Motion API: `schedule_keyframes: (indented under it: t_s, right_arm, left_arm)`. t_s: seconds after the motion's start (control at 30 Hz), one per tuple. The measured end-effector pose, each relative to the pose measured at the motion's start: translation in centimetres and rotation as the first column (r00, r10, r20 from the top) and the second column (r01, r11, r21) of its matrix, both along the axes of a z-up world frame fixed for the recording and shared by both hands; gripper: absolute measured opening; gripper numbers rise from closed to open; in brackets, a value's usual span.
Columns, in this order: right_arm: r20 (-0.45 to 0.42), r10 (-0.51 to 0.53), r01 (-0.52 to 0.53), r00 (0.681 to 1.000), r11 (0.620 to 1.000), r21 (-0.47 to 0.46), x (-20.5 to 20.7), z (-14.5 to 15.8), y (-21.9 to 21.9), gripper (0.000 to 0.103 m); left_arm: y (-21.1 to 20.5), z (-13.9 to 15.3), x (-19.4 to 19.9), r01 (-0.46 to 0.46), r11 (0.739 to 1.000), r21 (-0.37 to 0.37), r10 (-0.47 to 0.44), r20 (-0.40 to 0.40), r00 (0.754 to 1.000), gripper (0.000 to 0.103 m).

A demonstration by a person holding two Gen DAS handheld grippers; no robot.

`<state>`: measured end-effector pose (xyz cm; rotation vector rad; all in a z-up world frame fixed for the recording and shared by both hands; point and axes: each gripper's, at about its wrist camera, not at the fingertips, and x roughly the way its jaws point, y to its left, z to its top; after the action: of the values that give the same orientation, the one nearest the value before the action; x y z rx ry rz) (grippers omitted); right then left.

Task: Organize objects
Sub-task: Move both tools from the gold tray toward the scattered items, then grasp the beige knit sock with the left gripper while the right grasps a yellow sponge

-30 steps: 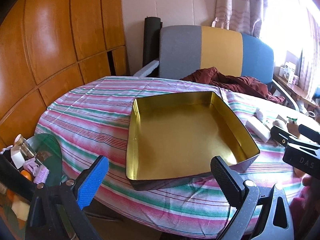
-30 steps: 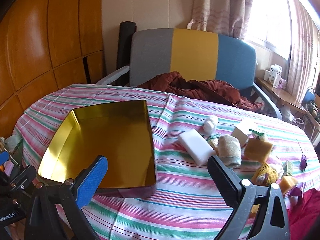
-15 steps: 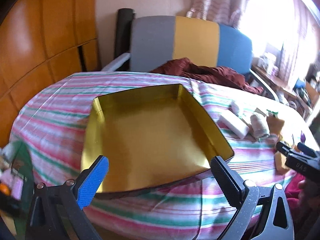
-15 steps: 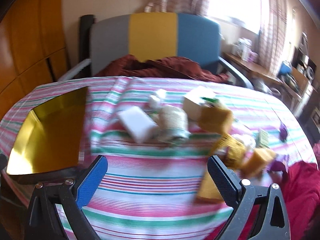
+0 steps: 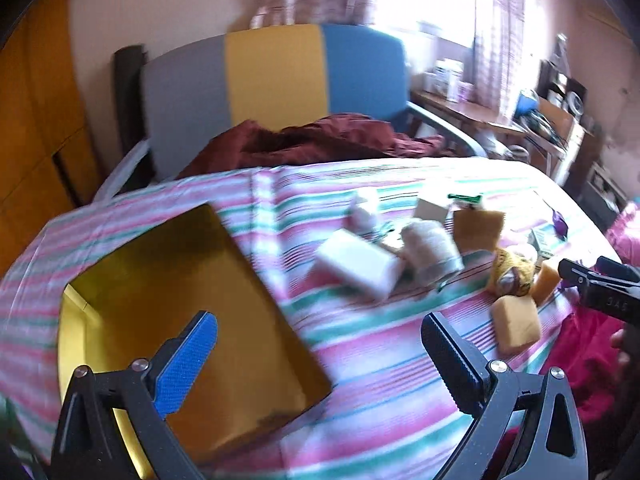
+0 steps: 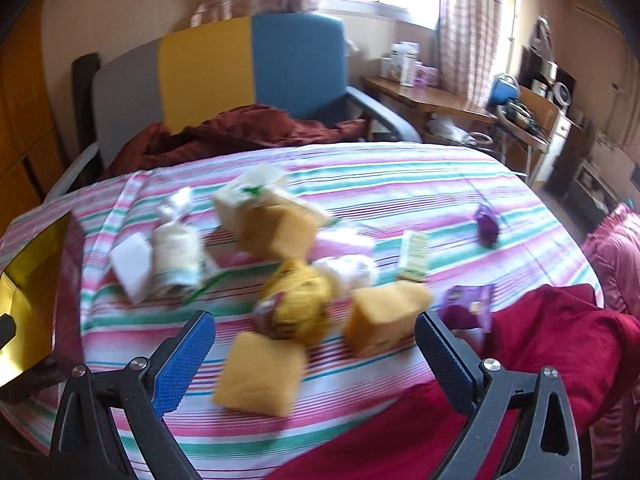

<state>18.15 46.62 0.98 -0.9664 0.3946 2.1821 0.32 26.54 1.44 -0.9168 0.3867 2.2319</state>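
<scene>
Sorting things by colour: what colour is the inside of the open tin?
Shiny gold-yellow inside the tin; the left wrist view shows it best.

Left gripper: jaws spread wide, nothing between them; blue-padded finger at lower left of its own view, black-padded finger at lower right. Right gripper: jaws likewise wide apart and empty, both pads blue. In the left wrist view the right gripper's black tips poke in at the right edge, with part of a hand just below them.
</scene>
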Motion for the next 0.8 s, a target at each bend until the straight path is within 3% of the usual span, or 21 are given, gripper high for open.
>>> schedule_keyframes:
  t_s: [0.07,0.2,0.4,0.7,0.77,0.8]
  right_arm:
    - [0.006,-0.012,0.012,1.000,1.000,-0.025,0.7,0.0,1.1,0.102]
    - [-0.029,-0.011,0.005,1.000,0.980,-0.199,1.6,-0.6,3.7,0.102]
    - [-0.124,-0.058,0.013,0.991,0.943,-0.332,2.2,-1.6,6.4,0.102]
    - [-0.286,-0.074,-0.063,0.955,0.895,-0.441,2.4,-2.3,8.3,0.102]
    - [-0.290,-0.072,-0.073,0.954,0.886,-0.459,2.3,-2.5,8.4,0.102]
    - [-0.294,-0.069,-0.080,0.953,0.881,-0.466,2.2,-2.5,8.5,0.102]
  left_arm:
    - [2.4,-0.1,-0.3,0.054,0.999,0.006,-0.054,0.015,0.998,0.103]
    - [6.5,-0.6,-0.7,0.115,0.993,0.003,-0.115,0.033,0.993,0.103]
    - [11.1,-2.2,-1.5,0.127,0.991,-0.030,-0.125,0.074,0.989,0.102]
    - [16.7,-4.9,-2.8,0.107,0.989,-0.100,-0.098,0.087,0.991,0.100]
    - [17.7,-5.7,-3.1,0.101,0.987,-0.123,-0.092,0.078,0.993,0.093]
    - [18.0,-6.2,-3.3,0.100,0.986,-0.134,-0.088,0.090,0.992,0.079]
